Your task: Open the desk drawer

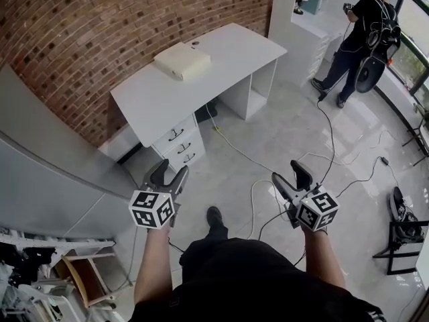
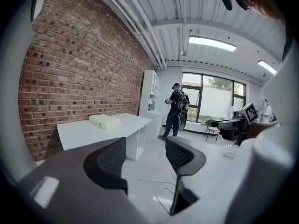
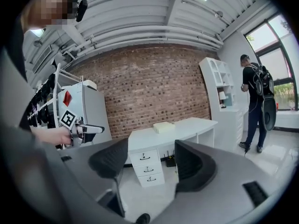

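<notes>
**At your waist, both grippers loose; drawers lie ahead-left**

Down by your hips, the left gripper [image 1: 171, 170] and the right gripper [image 1: 288, 174] each have their jaws spread with nothing between them. Through each gap you see only floor and furniture. Beyond them the pale floor is crossed by a loose cable [image 1: 234, 151].

Further on stands the white desk [image 1: 201, 79]. Under its near-left end sits the stack of three drawers [image 1: 181, 146], all closed and well apart from both grippers. That stack lies almost straight ahead of your left gripper, which is plainly the nearer one. The right gripper view, though, frames the drawers between its jaws, so that one is aimed at them.

Each handle [image 3: 145, 157] runs level across its drawer front. You would probably need a jaw above and a jaw below the bar, then a pull back toward yourself.

On the desktop rests a flat pale box [image 1: 182, 60], with the brick wall [image 1: 80, 32] behind. Another person [image 1: 362, 35] stands far off to the right.
</notes>
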Demonstrator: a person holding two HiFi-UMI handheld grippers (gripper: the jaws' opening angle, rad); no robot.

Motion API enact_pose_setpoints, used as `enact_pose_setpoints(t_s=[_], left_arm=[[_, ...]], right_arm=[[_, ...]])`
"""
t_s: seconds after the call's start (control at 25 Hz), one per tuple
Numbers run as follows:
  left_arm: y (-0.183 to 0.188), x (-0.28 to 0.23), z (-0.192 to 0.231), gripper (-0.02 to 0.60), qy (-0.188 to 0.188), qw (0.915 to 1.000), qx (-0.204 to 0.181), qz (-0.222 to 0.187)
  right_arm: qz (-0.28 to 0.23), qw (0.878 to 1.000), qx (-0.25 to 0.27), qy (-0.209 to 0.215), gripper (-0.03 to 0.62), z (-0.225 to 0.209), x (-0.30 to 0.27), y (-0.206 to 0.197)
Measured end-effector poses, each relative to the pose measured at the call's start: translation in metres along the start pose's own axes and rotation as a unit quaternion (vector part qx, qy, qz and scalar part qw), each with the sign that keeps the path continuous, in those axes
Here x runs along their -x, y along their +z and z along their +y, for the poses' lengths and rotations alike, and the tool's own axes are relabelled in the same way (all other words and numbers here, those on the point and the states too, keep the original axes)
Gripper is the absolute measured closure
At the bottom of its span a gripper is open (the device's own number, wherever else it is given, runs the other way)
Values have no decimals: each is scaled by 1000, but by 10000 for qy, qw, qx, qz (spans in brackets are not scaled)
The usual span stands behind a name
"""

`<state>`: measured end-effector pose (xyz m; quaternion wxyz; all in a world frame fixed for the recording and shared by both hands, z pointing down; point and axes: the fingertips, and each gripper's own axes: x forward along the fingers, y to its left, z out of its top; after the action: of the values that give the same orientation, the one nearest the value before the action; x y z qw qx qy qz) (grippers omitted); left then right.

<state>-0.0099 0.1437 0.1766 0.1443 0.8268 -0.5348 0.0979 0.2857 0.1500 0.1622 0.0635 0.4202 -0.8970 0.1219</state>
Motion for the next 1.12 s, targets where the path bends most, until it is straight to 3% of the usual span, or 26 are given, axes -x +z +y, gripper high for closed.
enact_pose_setpoints(t_s=[0.36,0.68,1.12], left_arm=[[-3,-70,64,324,-206,9990,97,386],[9,-102,133,325,-369,9986,183,319],[0,-112,165,325,-195,9974,660,212]], right_arm=[[473,9985,51,262,313,-5,-115,0],[827,9935,406,670,313,31,-222,17],[1199,9853,532,1099,313,51,-275,17]])
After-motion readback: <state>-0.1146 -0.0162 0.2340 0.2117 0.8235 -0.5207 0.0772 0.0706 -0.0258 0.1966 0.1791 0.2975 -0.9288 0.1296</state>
